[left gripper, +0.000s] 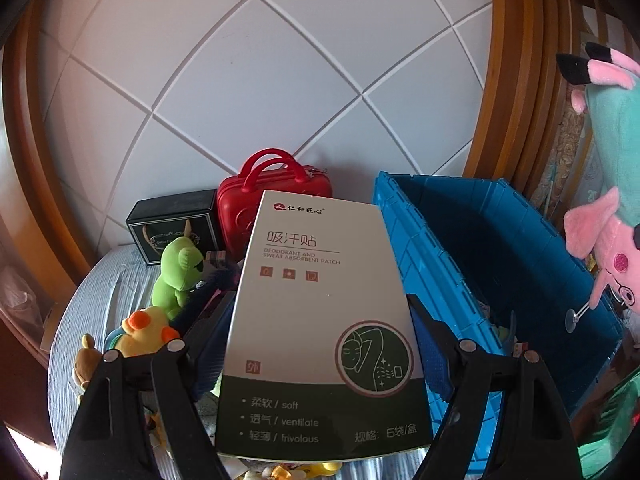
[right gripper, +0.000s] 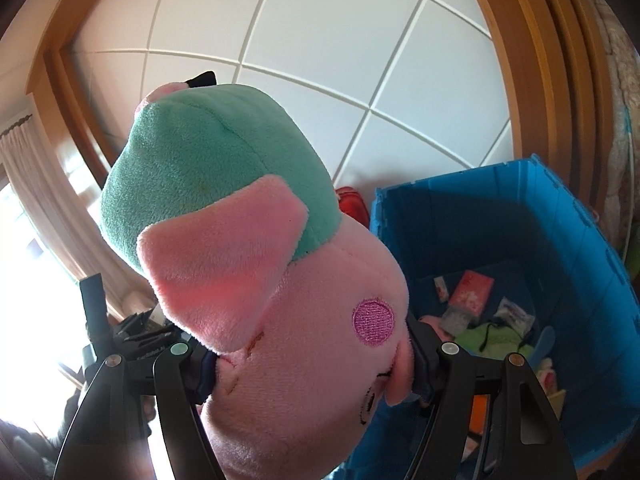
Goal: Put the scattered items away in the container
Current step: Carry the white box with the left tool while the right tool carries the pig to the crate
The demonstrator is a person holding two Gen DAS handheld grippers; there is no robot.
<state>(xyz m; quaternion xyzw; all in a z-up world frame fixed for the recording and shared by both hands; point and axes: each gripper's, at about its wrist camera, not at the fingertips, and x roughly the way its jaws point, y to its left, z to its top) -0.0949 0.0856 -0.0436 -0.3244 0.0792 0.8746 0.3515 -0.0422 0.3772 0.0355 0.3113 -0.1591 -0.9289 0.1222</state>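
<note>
The left gripper (left gripper: 320,344) is clamping a white-and-green cardboard patch box (left gripper: 320,320), the right gripper (right gripper: 312,356) a pink-and-teal plush pig (right gripper: 260,260); both likely need carrying right over the blue plastic crate (left gripper: 500,240), then releasing.

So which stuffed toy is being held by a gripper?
The pink pig plush in the teal dress, clamped in the right gripper. The green plush and yellow duck plush just sit on the table.

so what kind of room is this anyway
Probably a bedroom at home: a padded white headboard panel in a wooden frame rises behind a blue quilted bedspread scattered with plush toys, beside a blue storage crate.
</note>
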